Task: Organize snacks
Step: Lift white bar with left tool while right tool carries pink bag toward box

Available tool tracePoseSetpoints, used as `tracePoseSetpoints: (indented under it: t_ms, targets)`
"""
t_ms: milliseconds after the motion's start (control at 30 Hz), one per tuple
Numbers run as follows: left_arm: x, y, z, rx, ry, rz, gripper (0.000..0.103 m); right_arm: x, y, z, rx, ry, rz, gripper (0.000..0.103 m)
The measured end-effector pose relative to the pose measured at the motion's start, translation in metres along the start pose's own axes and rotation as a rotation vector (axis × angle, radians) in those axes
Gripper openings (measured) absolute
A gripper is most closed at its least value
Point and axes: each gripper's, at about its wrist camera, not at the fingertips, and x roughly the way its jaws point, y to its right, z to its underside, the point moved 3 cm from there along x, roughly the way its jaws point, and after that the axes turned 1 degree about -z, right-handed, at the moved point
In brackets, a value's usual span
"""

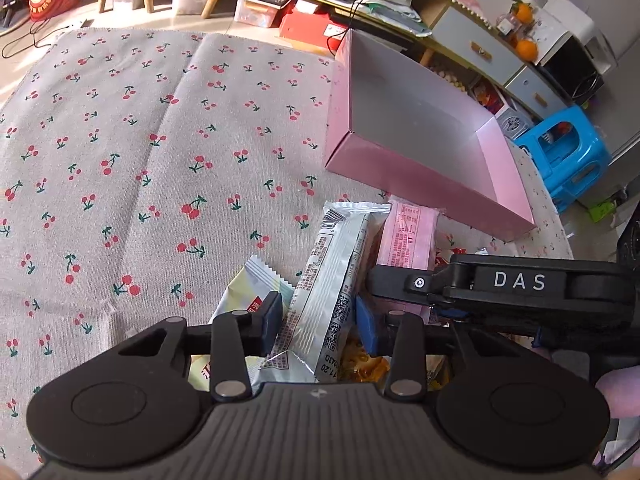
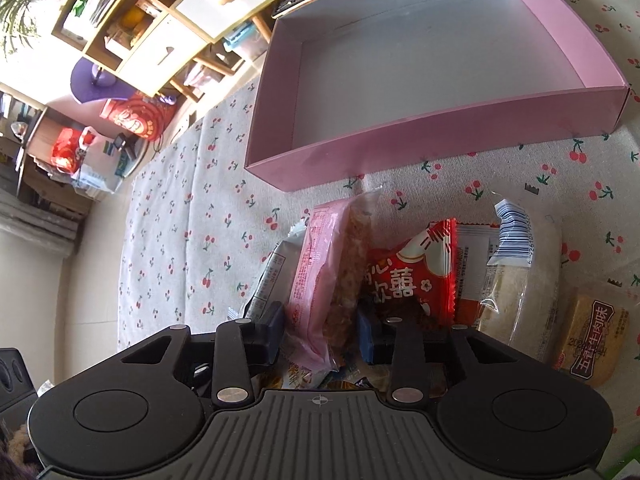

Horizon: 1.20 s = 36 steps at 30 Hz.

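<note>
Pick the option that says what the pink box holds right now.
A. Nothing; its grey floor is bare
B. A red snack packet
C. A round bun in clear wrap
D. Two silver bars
A. Both wrist views show the pink box with only its bare grey floor, while the snack packets, such as the red packet and the silver bar, lie in a pile outside it on the cherry-print cloth.

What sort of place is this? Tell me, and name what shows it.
Probably a lived-in home room: a cherry-print tablecloth over the table, a wooden shelf unit with drawers holding household clutter, and a blue plastic child's stool on the floor.
</note>
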Motion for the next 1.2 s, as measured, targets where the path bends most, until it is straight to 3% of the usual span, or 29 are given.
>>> tracePoseSetpoints:
  t_ms: [400,933,1200]
  targets:
    - [-0.015,-0.008,0.001,-0.065,0.048,-0.014,0.028,-0.025,0.003,-0.007,0.027,0.011,-0.036,0.029]
    - [-0.033,-0.003,-0.008,-0.112,0.126,0.005,0.027,-0.059,0.006,-0.02,0.113,0.034,-0.195,0.028]
    - [-0.042,0.007,-0.023,-0.148,0.187,0.062,0.027,-0.078,0.019,-0.038,0.179,0.097,-0.282,0.028]
